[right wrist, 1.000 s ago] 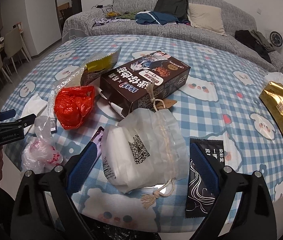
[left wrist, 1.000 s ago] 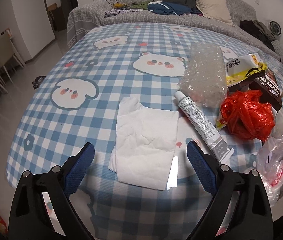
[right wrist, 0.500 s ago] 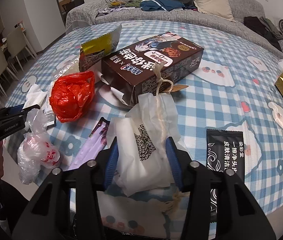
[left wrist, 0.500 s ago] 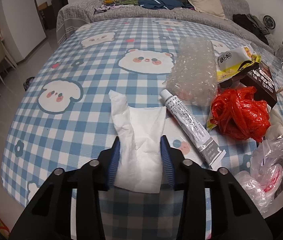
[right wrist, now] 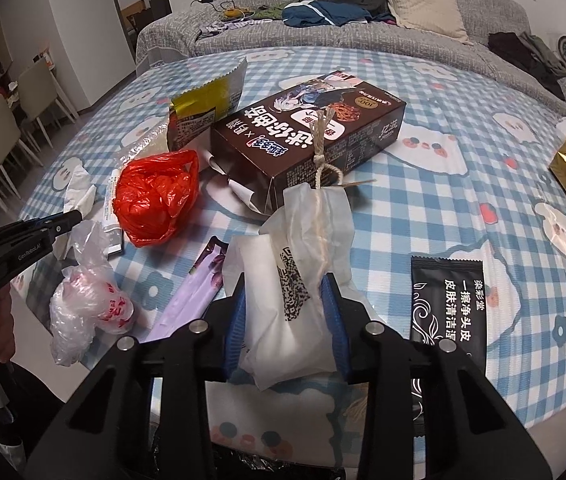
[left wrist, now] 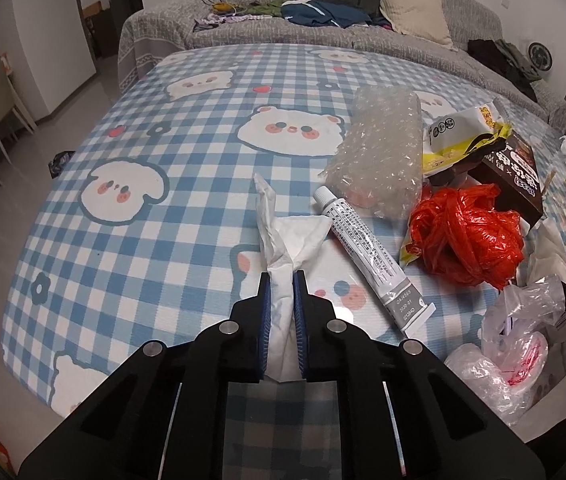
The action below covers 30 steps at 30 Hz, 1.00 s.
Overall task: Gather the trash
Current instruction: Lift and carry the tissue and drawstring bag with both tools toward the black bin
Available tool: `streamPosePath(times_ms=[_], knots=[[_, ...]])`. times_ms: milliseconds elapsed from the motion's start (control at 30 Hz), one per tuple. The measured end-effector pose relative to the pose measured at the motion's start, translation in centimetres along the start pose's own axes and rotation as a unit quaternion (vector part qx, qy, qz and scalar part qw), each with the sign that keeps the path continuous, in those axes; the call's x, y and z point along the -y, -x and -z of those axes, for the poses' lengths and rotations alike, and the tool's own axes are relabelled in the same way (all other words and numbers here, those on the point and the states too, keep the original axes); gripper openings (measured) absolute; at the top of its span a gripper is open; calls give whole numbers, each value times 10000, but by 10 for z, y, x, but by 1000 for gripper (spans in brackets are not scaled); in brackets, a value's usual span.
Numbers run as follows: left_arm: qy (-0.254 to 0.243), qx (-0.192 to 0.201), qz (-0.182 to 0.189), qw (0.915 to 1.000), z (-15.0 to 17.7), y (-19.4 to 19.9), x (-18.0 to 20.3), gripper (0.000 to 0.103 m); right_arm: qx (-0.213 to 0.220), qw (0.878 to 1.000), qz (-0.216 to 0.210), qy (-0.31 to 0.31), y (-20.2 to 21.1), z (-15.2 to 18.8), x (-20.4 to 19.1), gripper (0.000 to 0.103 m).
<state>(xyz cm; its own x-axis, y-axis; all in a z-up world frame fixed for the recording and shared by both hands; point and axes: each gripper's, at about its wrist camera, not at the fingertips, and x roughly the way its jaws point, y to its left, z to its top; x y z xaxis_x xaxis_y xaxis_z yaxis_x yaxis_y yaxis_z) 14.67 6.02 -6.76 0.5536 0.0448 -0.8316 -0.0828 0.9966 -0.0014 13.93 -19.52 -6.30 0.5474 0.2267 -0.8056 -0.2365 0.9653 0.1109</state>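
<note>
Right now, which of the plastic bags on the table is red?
The crumpled red bag beside the brown box. The clear bag with red print near the table edge is transparent, and the drawstring pouch in the right gripper is whitish.

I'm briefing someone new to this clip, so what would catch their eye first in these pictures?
Probably the crumpled red plastic bag, vivid against the blue checked tablecloth, beside a white tube. Next, the left hand-held gripper pinching a white tissue near the table's front edge. The right hand-held gripper is closing on a white drawstring pouch before a dark brown box.
</note>
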Motion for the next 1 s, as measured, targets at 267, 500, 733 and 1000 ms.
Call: streamPosePath(times_ms=[267, 500, 733, 1000], knots=[[84, 75, 96, 9999, 4, 18, 5, 10, 127, 9999, 28, -107, 16, 4, 1, 35], [70, 150, 104, 9998, 14, 35, 13, 10, 226, 9996, 24, -156, 30, 9, -3, 35], [102, 207, 157, 9996, 28, 55, 18, 10, 343, 9993, 50, -149, 43, 19, -8, 35], [103, 282, 213, 9993, 44, 77, 26, 10, 464, 9988, 86, -159, 62, 29, -12, 34]])
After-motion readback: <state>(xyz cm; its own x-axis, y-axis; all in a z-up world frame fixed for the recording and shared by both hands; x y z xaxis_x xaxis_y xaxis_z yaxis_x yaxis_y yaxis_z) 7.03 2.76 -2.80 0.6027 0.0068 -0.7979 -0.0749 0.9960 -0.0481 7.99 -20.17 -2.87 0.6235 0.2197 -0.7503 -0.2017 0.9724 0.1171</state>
